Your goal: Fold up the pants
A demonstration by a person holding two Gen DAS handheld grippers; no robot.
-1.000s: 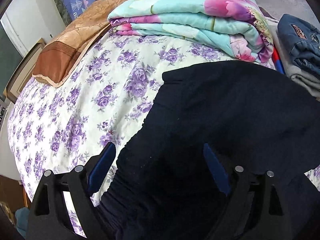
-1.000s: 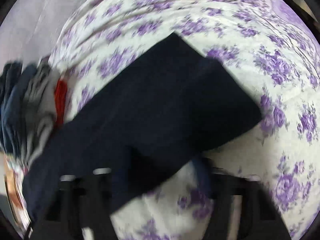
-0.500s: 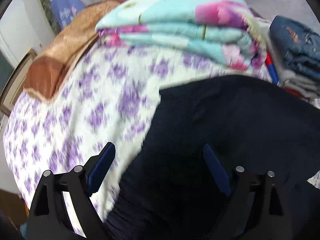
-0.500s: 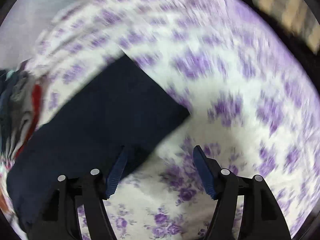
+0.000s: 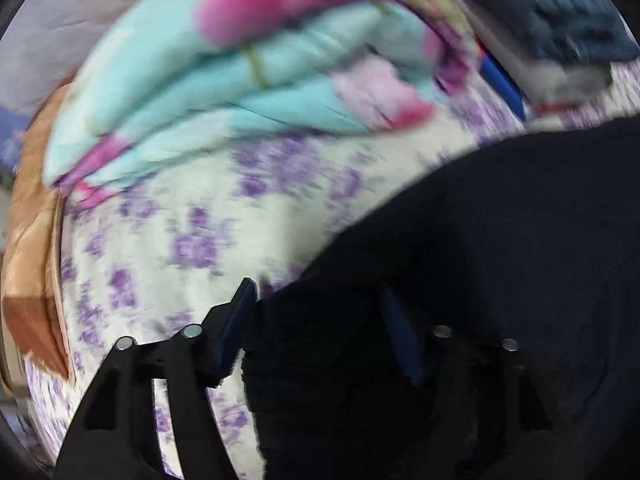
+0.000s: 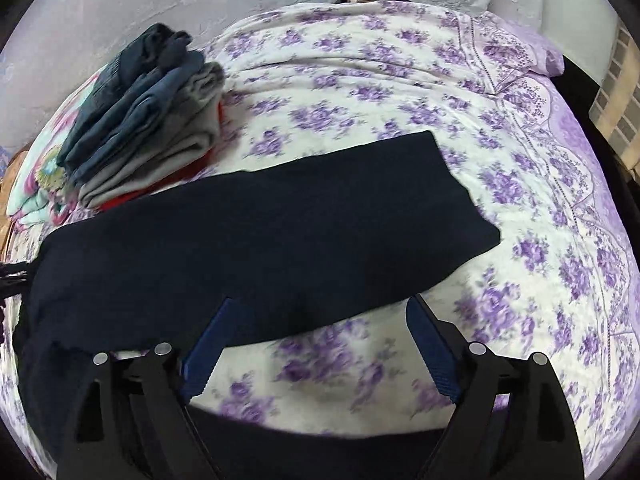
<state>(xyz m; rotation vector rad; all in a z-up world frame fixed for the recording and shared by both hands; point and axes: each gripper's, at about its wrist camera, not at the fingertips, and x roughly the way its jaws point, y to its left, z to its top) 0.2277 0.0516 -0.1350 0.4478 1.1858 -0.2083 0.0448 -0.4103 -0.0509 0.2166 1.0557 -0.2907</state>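
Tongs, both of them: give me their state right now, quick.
Left tongs: open, dark pants between the fingers, not clamped.
Right tongs: open, holding nothing.

Dark navy pants lie flat, folded lengthwise into a long band across the bed

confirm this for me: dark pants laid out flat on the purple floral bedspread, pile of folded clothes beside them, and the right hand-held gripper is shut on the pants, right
Not quite. In the right wrist view the right hand-held gripper is open, its fingers spread with bare bedspread between them, holding nothing. The rest stands: the dark pants lie flat, with the pile of folded clothes beside them.
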